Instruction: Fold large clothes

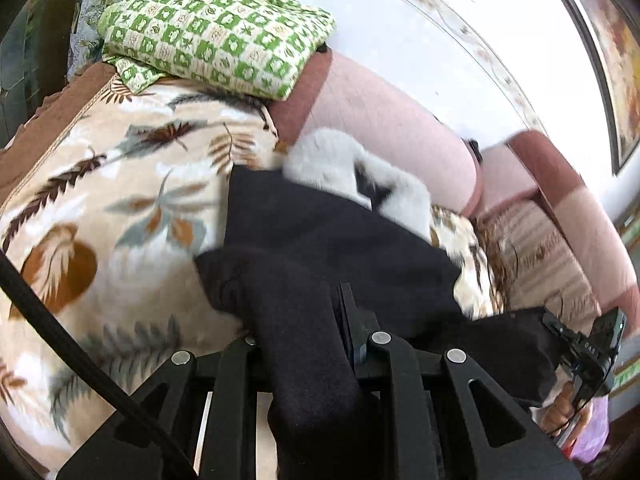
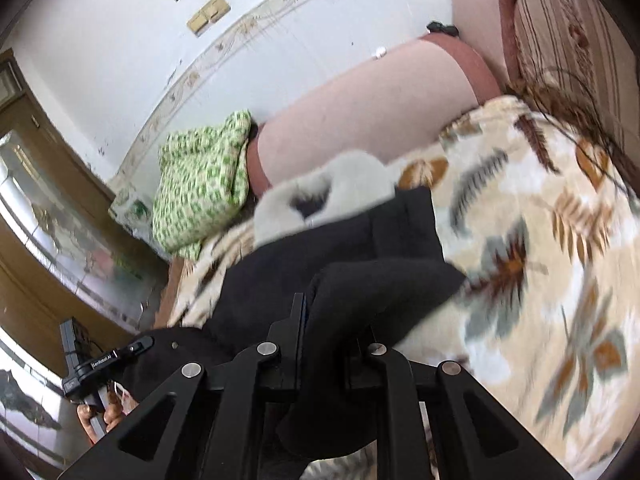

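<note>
A black garment (image 1: 320,240) with a white furry collar (image 1: 336,160) lies on a leaf-patterned blanket (image 1: 120,200) spread over a sofa. My left gripper (image 1: 320,314) is shut on a fold of the black cloth, which drapes over its left finger and hangs down between the arms. In the right wrist view the same garment (image 2: 360,240) rises from the blanket (image 2: 540,240) into my right gripper (image 2: 328,330), shut on another bunched part of its near edge. Each view shows the other gripper, held by a hand (image 1: 564,412), at the garment's far corner.
A folded green-checked cloth (image 1: 216,28) rests on the sofa's end, beside the pink backrest (image 1: 400,128). A white wall rises behind. A wooden door frame (image 2: 36,128) stands at the left of the right wrist view. A black cable (image 1: 60,344) crosses the lower left.
</note>
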